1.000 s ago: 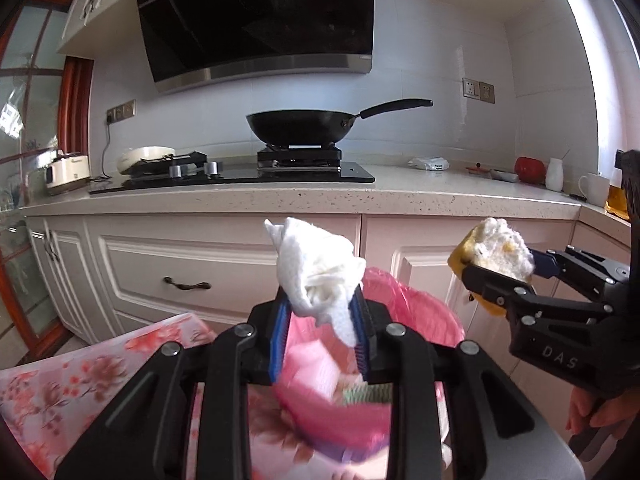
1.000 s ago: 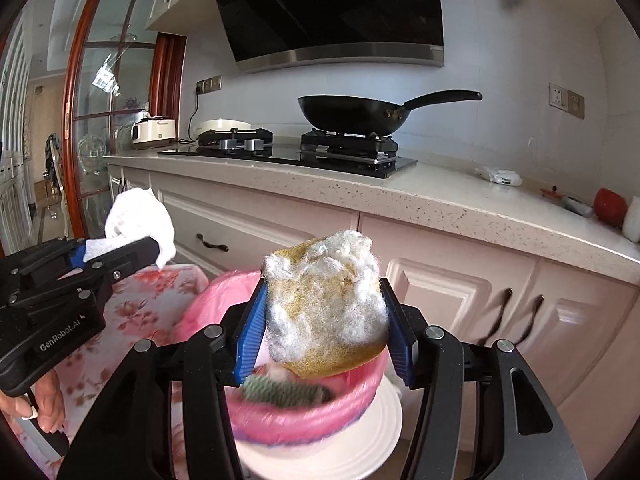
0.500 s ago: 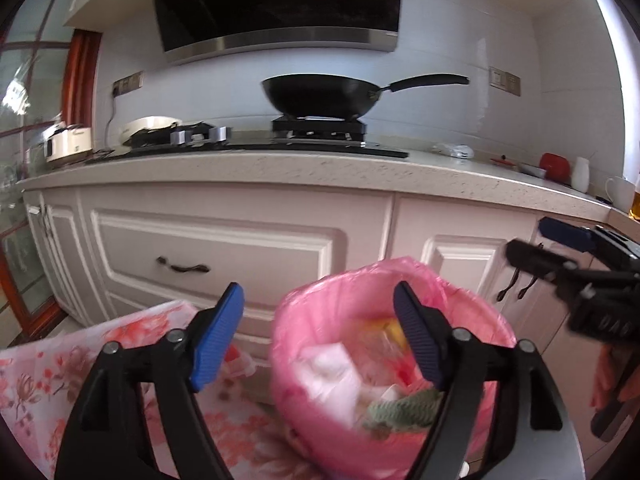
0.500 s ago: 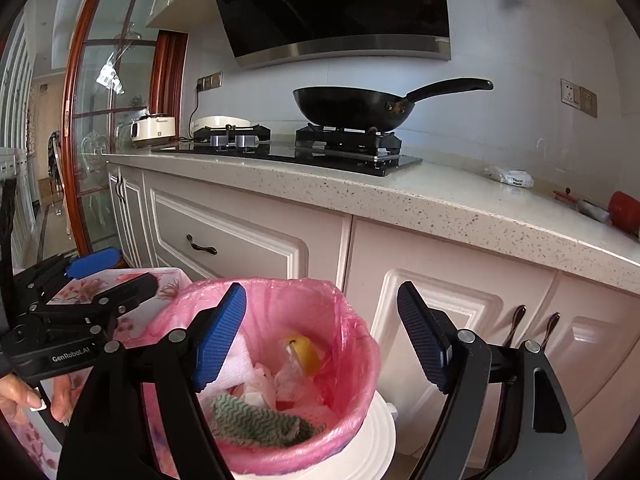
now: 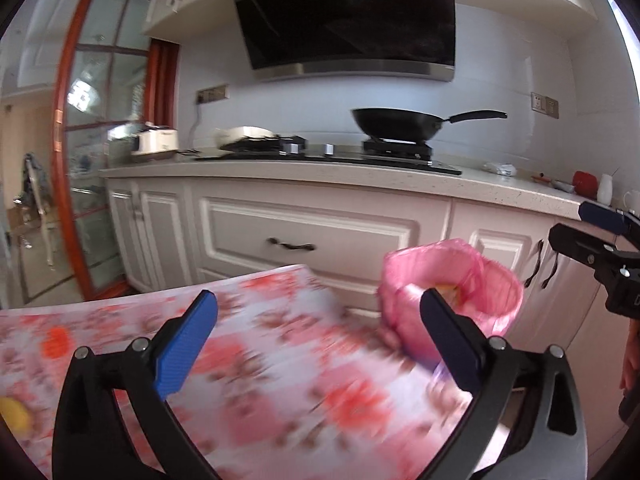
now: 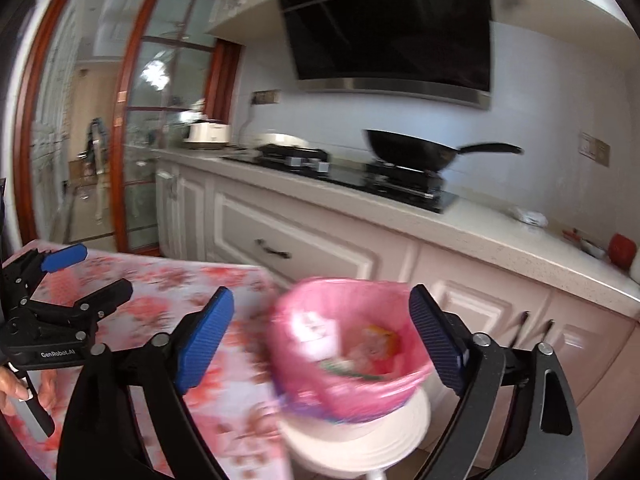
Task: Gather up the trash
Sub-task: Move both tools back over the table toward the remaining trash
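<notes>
A trash bin with a pink liner (image 6: 352, 356) stands at the table's right end, holding white tissue, a yellow piece and a green cloth; it also shows in the left wrist view (image 5: 452, 292). My left gripper (image 5: 320, 344) is open and empty over the floral tablecloth (image 5: 256, 360), left of the bin. My right gripper (image 6: 320, 340) is open and empty, just in front of the bin. A yellow scrap (image 5: 14, 416) lies on the cloth at the far left edge. Both views are blurred.
A white kitchen counter (image 5: 320, 176) runs behind, with a black wok (image 5: 400, 122) on the hob and a rice cooker (image 5: 156, 142). Cabinet drawers (image 5: 296, 236) face the table. A red-framed glass door (image 5: 100, 160) is at left.
Both grippers let their trash go into the bin and opened. Since then both have swung left, away from the bin and toward the table.
</notes>
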`<action>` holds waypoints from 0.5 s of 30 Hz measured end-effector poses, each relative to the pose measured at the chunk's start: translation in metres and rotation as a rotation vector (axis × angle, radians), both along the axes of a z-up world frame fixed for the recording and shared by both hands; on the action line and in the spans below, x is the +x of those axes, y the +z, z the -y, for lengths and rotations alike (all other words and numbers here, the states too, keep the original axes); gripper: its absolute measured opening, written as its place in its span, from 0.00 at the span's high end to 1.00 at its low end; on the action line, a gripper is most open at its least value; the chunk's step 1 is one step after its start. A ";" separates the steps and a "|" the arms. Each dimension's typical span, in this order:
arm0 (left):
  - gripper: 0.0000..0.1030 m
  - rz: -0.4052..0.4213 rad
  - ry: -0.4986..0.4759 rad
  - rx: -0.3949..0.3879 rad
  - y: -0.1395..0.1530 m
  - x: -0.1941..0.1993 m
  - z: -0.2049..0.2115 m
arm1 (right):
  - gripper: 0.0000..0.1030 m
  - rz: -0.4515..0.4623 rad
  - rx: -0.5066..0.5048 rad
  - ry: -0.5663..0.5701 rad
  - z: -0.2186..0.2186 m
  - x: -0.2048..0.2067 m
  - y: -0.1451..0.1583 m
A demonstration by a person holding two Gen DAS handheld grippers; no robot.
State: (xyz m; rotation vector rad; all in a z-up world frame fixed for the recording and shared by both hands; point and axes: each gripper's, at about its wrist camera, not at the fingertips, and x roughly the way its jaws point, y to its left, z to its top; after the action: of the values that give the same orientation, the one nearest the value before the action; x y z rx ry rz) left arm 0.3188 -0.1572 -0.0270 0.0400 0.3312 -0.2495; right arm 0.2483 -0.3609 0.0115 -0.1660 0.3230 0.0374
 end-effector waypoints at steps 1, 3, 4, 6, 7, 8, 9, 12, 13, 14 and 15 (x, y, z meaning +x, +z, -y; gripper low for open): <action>0.05 0.003 0.018 0.008 0.000 -0.014 -0.014 | 0.18 -0.002 -0.004 0.013 -0.011 -0.005 -0.001; 0.05 0.005 0.047 0.020 -0.001 -0.035 -0.035 | 0.18 -0.022 0.000 0.047 -0.039 -0.016 -0.007; 0.05 0.005 0.074 0.030 -0.002 -0.048 -0.050 | 0.18 -0.033 0.014 0.064 -0.050 -0.019 -0.010; 0.05 0.002 0.111 0.031 -0.004 -0.067 -0.074 | 0.18 -0.056 0.051 0.102 -0.076 -0.025 -0.018; 0.05 -0.001 0.131 0.028 -0.005 -0.076 -0.089 | 0.18 -0.071 0.059 0.122 -0.090 -0.027 -0.022; 0.05 -0.003 0.149 0.027 -0.007 -0.083 -0.101 | 0.18 -0.079 0.061 0.136 -0.102 -0.030 -0.026; 0.05 -0.008 0.172 0.028 -0.009 -0.090 -0.114 | 0.18 -0.087 0.060 0.152 -0.115 -0.032 -0.029; 0.05 -0.017 0.249 0.035 -0.015 -0.109 -0.153 | 0.18 -0.121 0.045 0.223 -0.154 -0.037 -0.040; 0.05 -0.020 0.286 0.035 -0.019 -0.116 -0.170 | 0.18 -0.129 0.035 0.238 -0.164 -0.037 -0.042; 0.05 -0.028 0.313 0.033 -0.021 -0.120 -0.183 | 0.18 -0.141 0.022 0.258 -0.177 -0.037 -0.046; 0.05 -0.037 0.337 0.030 -0.023 -0.123 -0.194 | 0.18 -0.157 0.012 0.281 -0.189 -0.036 -0.050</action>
State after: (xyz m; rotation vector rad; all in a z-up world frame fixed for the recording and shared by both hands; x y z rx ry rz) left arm 0.1960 0.0366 -0.0502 0.0085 0.3731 0.0892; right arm 0.2121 -0.1716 -0.0383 -0.1963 0.4547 0.3318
